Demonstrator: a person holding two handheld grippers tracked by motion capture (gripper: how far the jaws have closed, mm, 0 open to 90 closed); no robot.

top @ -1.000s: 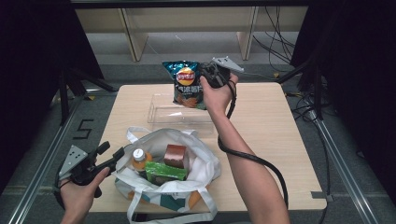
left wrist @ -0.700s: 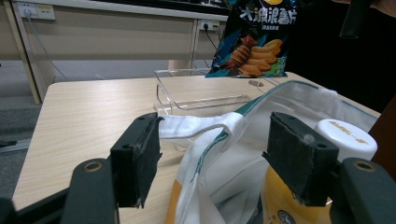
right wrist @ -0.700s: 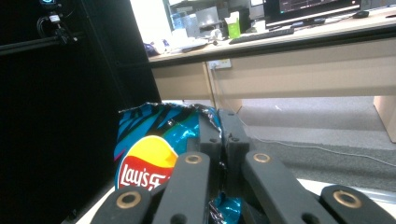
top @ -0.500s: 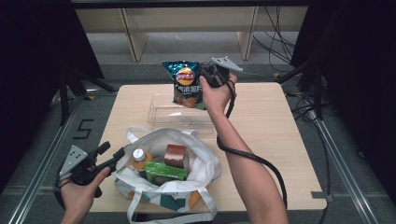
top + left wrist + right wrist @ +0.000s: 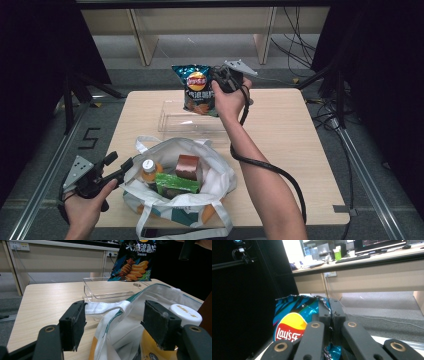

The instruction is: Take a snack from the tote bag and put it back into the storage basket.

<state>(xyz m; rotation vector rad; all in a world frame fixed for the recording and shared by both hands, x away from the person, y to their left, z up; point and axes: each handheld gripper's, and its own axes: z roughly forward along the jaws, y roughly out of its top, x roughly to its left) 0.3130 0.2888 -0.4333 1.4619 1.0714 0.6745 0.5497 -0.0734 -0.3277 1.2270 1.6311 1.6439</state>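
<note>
My right gripper point(image 5: 219, 80) is shut on the top edge of a blue Lay's chips bag point(image 5: 196, 91), which hangs over the clear plastic tray point(image 5: 172, 123) at the back of the table. In the right gripper view the jaws point(image 5: 329, 308) pinch the bag's crimped top point(image 5: 292, 320). My left gripper point(image 5: 121, 162) stands open at the left rim of the white tote bag point(image 5: 220, 175). In the left gripper view the tote's white strap point(image 5: 105, 307) runs between the open pads point(image 5: 75, 325) without being pressed.
The tote holds a yellow bottle with a white cap point(image 5: 148, 168), a brown box point(image 5: 187, 166) and a green box point(image 5: 175, 184). Bare wooden tabletop point(image 5: 290, 145) lies to the right. The right gripper's cable point(image 5: 270, 170) loops over the table.
</note>
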